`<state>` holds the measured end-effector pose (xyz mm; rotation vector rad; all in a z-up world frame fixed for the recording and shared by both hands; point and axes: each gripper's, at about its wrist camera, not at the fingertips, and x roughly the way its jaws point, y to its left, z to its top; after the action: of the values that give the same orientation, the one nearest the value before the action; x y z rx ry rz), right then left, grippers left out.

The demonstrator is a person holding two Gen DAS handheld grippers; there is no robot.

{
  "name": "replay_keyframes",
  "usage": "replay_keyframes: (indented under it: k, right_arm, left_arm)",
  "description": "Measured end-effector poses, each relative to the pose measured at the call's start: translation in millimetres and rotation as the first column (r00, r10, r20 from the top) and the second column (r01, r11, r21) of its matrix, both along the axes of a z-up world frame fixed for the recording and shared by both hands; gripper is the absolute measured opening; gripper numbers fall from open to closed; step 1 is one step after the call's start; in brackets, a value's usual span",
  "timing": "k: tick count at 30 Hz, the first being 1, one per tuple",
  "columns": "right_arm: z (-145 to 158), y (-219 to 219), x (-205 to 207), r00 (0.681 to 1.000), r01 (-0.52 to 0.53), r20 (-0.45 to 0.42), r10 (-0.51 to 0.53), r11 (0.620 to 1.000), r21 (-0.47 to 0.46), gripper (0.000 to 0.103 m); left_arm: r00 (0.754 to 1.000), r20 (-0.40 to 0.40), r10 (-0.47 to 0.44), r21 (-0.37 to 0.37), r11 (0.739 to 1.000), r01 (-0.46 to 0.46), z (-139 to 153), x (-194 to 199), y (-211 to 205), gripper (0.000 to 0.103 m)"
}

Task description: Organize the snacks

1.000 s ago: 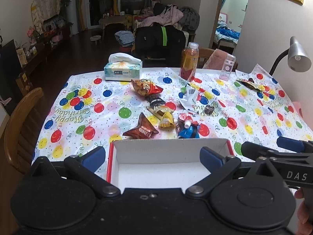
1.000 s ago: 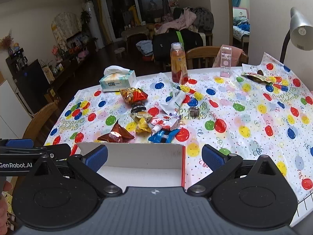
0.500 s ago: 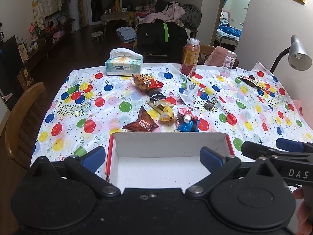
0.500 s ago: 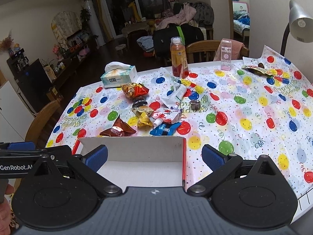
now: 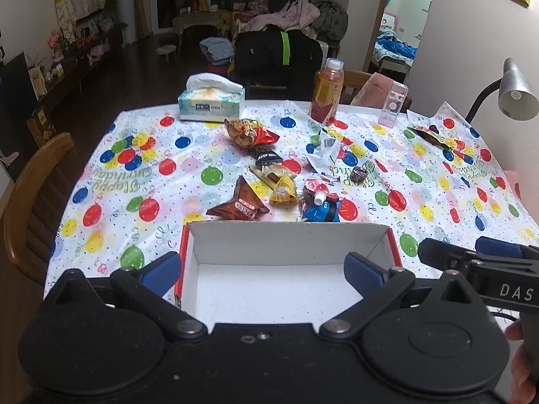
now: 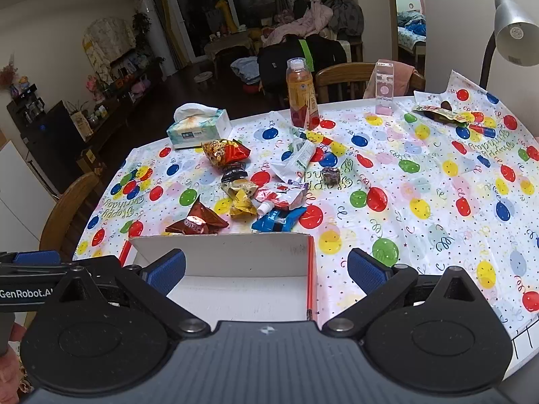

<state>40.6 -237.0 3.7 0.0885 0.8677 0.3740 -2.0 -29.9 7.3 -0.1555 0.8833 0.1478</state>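
Plainly, both hand-held grippers, left (image 5: 262, 269) and right (image 6: 266, 269), hung wide open and empty over the box (image 5: 289, 239). Beyond it, the snacks (image 5: 269, 181) lay overlapped; one pinch might have dragged neighbours or toppled the bottle (image 5: 326, 92).

Up front in the left wrist view, the left black plastic two-finger gripper (image 5: 262, 269) shows two big round housings, each topped by a triangular cut-out, with two black link bars ending in silver pivot screws. Its blue rubber-faced fingertips (image 5: 161, 267) are ribbed. A small screw and ring sit on the centre body. Off to the side, the right black two-finger gripper (image 5: 471, 252) carries white "DAS" lettering and a thin black cable beneath.

Over in the right wrist view, that right gripper's body is ribbed dark grey with a small white logo; the same round housings, silver pivots, blue pads (image 6: 367, 270). "GenRobot.AI" is printed white on the left unit.
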Motion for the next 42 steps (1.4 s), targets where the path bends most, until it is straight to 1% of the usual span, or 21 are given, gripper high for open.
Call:
replay_keyframes:
  k: [6,11,16,21,24,28,31,34,37,42]
  right_arm:
    - [-3.4,2.0,15.8,0.999,-0.011,-0.031,0.011,1.000,0.003,0.103]
    - [-3.8,10.6,32.1,0.999,-0.036,-0.022,0.036,0.999,-0.026,0.103]
    - [-6.7,13.4,64.8,0.997,-0.046,-0.059,0.045,0.999,-0.018,0.103]
    - [-17.6,17.4,103.0,0.997,-0.040,-0.075,0.036,0.998,-0.050,0.103]
    - [-29.0,17.5,126.5,0.993,-0.044,-0.116,0.037,0.997,-0.057,0.103]
    - [-45.9,21.6,161.1,0.982,-0.050,-0.183,0.038,0.997,-0.062,0.103]
    - [-61.0,26.0,190.2,0.967,-0.035,-0.255,0.020,0.998,-0.054,0.103]
    - [-75.6,33.9,216.1,0.954,-0.012,-0.299,-0.007,0.998,-0.061,0.103]
    - [-90.9,44.6,237.4,0.942,0.002,-0.333,-0.026,0.997,-0.074,0.103]
    - [-122.2,59.9,268.6,0.910,0.029,-0.409,-0.066,0.995,-0.096,0.103]
  left_arm:
    - [1.000,0.000,-0.006,-0.017,1.000,0.006,-1.9,6.6,2.4,0.103]
    - [1.000,-0.008,-0.008,-0.014,1.000,0.007,-5.6,21.7,5.7,0.103]
    - [1.000,-0.006,-0.005,-0.015,1.000,0.005,-8.9,45.3,14.6,0.103]
    - [1.000,-0.015,0.008,-0.004,1.000,-0.008,-17.0,75.7,30.0,0.103]
    - [0.999,-0.042,0.011,-0.017,1.000,-0.012,-27.7,95.0,41.4,0.102]
    - [0.995,-0.099,0.023,-0.032,0.999,-0.026,-47.9,124.0,56.5,0.101]
    - [0.991,-0.135,0.001,-0.023,1.000,-0.004,-62.8,144.2,61.0,0.100]
    - [0.985,-0.173,-0.018,-0.030,0.999,0.013,-78.7,163.2,65.4,0.097]
    - [0.975,-0.219,-0.022,-0.018,1.000,0.018,-93.5,178.9,68.9,0.095]
    - [0.957,-0.285,-0.056,-0.043,0.998,0.046,-114.0,200.5,69.8,0.092]
